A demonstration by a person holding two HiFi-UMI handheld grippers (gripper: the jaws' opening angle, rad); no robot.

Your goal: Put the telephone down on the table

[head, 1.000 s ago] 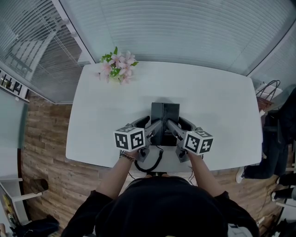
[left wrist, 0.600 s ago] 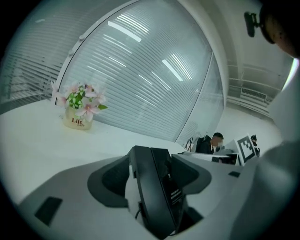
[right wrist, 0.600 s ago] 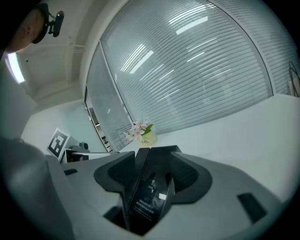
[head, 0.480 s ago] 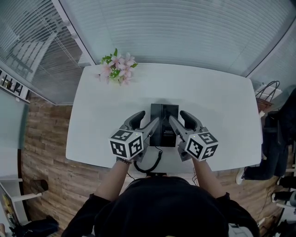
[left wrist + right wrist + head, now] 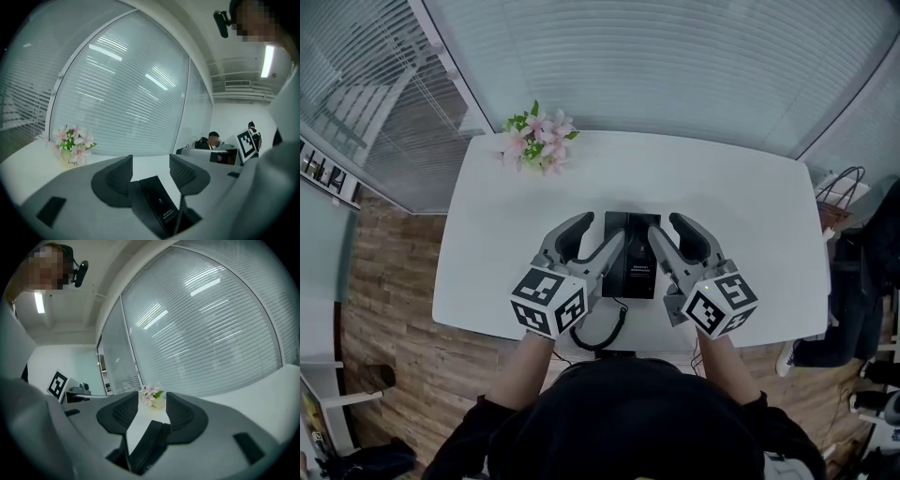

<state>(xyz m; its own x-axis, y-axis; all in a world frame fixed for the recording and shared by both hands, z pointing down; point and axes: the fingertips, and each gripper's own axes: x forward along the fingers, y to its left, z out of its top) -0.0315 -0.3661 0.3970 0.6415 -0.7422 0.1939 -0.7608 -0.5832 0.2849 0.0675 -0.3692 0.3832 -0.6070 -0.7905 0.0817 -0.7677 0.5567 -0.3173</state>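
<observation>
The telephone (image 5: 630,255) lies flat on the white worktop (image 5: 741,206), so the task looks done; left claw (image 5: 598,232) and right claw (image 5: 666,228) hang above it, jaws wide but closing on nothing

My head camera is looking steeply down on the white table (image 5: 487,234) from well above. Cameras on my left gripper (image 5: 151,164) and right gripper (image 5: 152,399) are sitting close behind their closing, empty jaws, facing level toward the blinds (image 5: 126,93). All three are sharing the telephone (image 5: 630,253) and flowers (image 5: 536,131) on that table.
</observation>
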